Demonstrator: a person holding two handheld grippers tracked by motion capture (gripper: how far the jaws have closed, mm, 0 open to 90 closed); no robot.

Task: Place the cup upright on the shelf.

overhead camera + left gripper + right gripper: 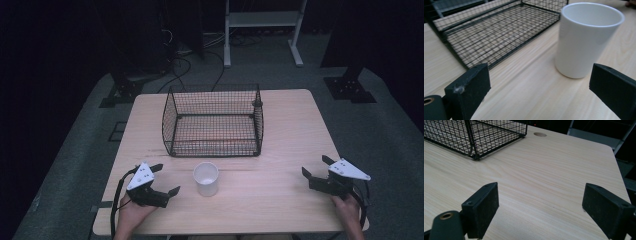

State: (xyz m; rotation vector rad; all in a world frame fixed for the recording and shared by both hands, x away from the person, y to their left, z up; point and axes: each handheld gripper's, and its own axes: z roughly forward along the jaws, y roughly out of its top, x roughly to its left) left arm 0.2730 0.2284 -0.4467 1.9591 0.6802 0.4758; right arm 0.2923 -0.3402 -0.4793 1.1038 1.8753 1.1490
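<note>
**White cup stands free between the grippers, in front of the basket**

We see the main risk as a knock: the plain white tapered cup [206,178] stands upright and unsupported on the pale wooden surface [280,150], so a finger arriving off-centre or too low would likely tip or skid it. A grip taken near the rim could also squeeze it out upward, since the wall widens toward the top. The black wire-mesh basket [213,121] sits just beyond the cup at twelve o'clock, and a careless lift might catch its near wall.

Our left gripper [159,180] has its fingers [469,87] spread wide with nothing between them; the cup lies ahead of them toward three o'clock in the high view, near but not touching. In the left gripper view it stands beyond the gap, closer to the right-hand finger.

Our right gripper [316,169] rests well apart at the cup's three o'clock, fingers [482,207] likewise apart over bare wood.
</note>
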